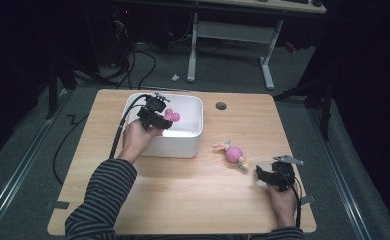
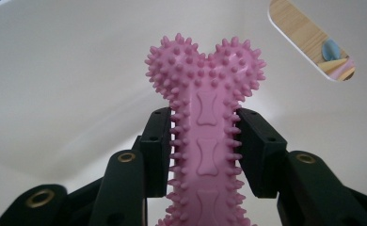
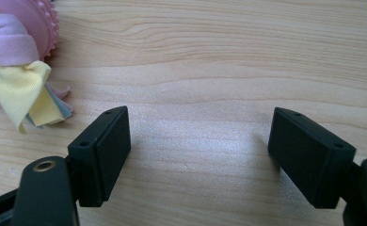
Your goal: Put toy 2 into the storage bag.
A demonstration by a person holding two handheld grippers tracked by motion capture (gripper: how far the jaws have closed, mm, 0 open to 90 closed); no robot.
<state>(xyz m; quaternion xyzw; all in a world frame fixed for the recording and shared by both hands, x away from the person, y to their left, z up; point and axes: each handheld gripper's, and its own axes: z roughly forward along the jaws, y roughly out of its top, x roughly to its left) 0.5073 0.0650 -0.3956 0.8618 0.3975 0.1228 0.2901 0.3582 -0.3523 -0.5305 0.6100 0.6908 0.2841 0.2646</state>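
Observation:
A pink spiky bone toy point(image 2: 205, 117) is clamped by its shaft between the jaws of my left gripper point(image 2: 204, 150). In the high view that left gripper point(image 1: 159, 120) hangs over the white tub point(image 1: 190, 136) at the back left, with the pink bone toy point(image 1: 172, 116) poking out over the tub's inside. My right gripper point(image 3: 198, 150) stands open just above the wood, jaws wide apart with nothing between them. It sits at the front right in the high view point(image 1: 264, 175). A pink ball toy with cloth strips point(image 1: 233, 153) lies to its left point(image 3: 19, 52).
The wooden table point(image 1: 193, 195) has a round grey cable hole point(image 1: 221, 106) behind the tub. Through the tub's handle slot point(image 2: 313, 40) I see wood and cloth strips. Beyond the table are a desk frame point(image 1: 230, 35) and cables on the floor.

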